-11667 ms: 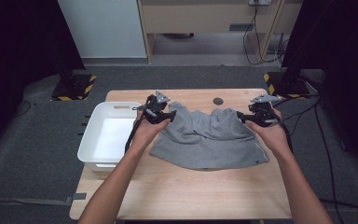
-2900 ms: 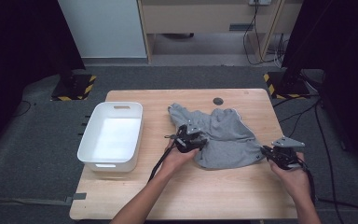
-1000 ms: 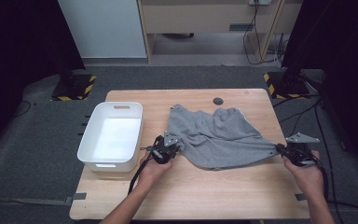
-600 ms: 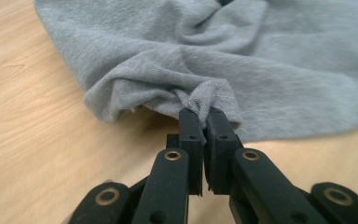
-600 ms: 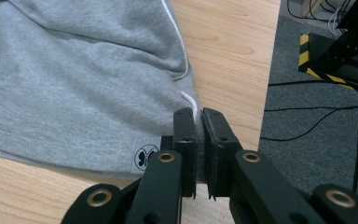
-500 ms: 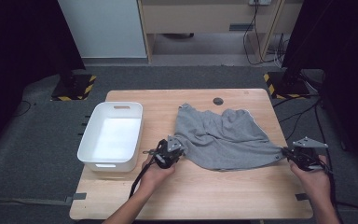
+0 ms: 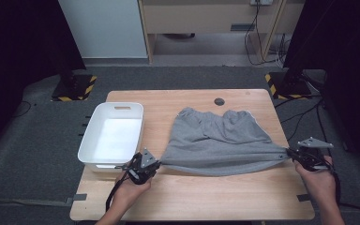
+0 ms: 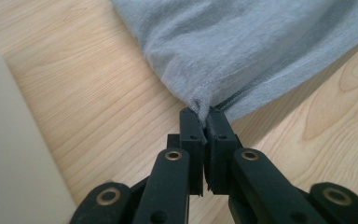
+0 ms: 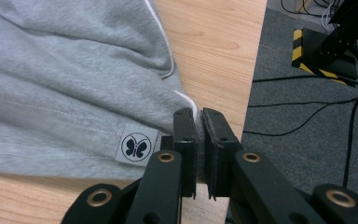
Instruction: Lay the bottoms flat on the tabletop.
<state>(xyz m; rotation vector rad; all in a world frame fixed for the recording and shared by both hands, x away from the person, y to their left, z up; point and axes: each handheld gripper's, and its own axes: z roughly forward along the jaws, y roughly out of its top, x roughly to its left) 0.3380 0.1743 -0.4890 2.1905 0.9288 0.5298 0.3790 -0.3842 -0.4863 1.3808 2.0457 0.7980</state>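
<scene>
A pair of grey shorts (image 7: 218,143) lies on the wooden table (image 7: 197,197), its near edge pulled taut between both grippers. My left gripper (image 7: 155,164) is shut on the near left corner of the shorts (image 8: 242,51), the cloth pinched between its black jaws in the left gripper view (image 8: 204,119). At the table's right edge my right gripper (image 7: 288,153) is shut on the near right corner, beside a small butterfly label (image 9: 136,146) on the shorts (image 9: 60,88); its jaws (image 9: 196,119) clamp the hem.
A white empty bin (image 7: 112,136) stands at the table's left, close to my left gripper. A small dark disc (image 7: 219,101) lies near the far edge. Black cables (image 9: 307,105) run over the grey floor past the right edge.
My left gripper has slid to the left and nearer the front edge with the shorts' corner, spreading the cloth wider and flatter. The right gripper has stayed almost still.
</scene>
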